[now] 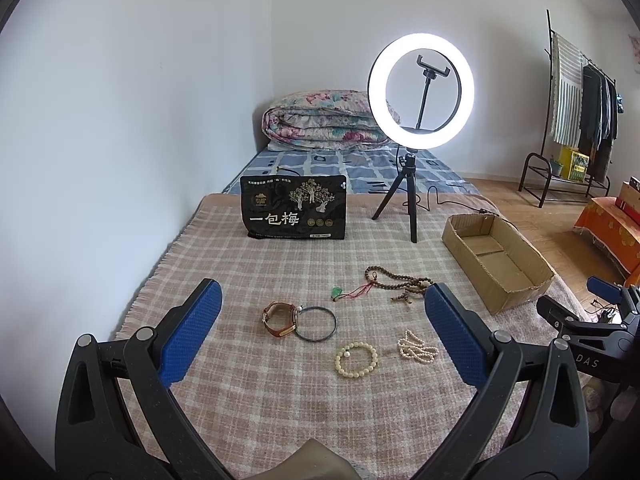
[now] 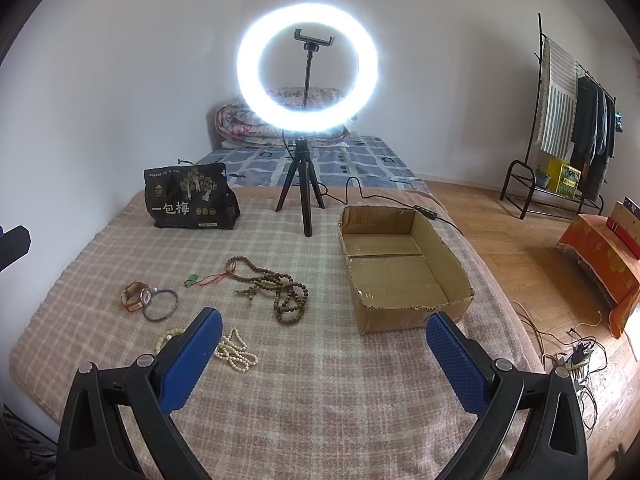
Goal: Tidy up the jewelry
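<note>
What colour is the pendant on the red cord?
Green. The pendant shows best in the left wrist view, lying on the blanket beside the brown bead necklace.

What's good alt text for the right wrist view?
Open right gripper above a checked blanket strewn with jewelry: brown bead necklace, white bead strand, dark bangle, watch. An empty cardboard box sits right, a lit ring light behind.

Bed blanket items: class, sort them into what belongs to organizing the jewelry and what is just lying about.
Job: watch, dark bangle, yellow bead bracelet, pearl strand, jade pendant, wooden bead necklace, cardboard box.

Lying about: ring light, black snack bag.
</note>
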`<action>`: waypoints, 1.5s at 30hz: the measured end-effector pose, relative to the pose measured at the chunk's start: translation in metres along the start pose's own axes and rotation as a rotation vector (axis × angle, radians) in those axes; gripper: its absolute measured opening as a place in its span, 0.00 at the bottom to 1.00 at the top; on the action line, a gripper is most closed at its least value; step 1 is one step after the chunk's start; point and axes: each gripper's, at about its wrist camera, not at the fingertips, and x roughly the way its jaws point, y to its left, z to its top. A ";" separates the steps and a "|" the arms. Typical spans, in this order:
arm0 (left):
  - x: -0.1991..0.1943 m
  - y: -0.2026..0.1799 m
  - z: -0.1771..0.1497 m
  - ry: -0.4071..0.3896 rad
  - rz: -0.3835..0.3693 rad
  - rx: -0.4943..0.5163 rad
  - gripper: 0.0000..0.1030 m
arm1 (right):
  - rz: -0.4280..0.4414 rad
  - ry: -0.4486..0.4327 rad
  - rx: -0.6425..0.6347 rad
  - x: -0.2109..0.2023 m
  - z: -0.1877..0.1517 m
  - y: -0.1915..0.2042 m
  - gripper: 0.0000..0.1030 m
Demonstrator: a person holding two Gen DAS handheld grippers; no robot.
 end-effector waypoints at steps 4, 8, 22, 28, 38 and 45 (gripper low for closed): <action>-0.002 0.003 -0.011 -0.008 0.004 -0.001 1.00 | 0.002 0.002 -0.001 0.000 0.000 0.001 1.00; -0.004 0.002 -0.007 -0.008 0.006 0.001 1.00 | 0.001 0.002 0.000 0.000 0.000 0.001 1.00; -0.001 0.004 -0.014 -0.008 0.002 -0.006 1.00 | 0.004 0.005 0.003 0.000 -0.001 0.001 1.00; -0.001 0.005 -0.015 -0.009 0.002 -0.007 1.00 | 0.007 0.010 0.006 0.001 -0.002 0.002 1.00; -0.002 0.005 -0.015 -0.008 0.003 -0.007 1.00 | 0.008 0.011 0.007 0.001 -0.002 0.002 1.00; -0.001 0.005 -0.012 0.002 0.013 -0.013 1.00 | 0.015 0.015 0.009 0.002 -0.001 0.004 1.00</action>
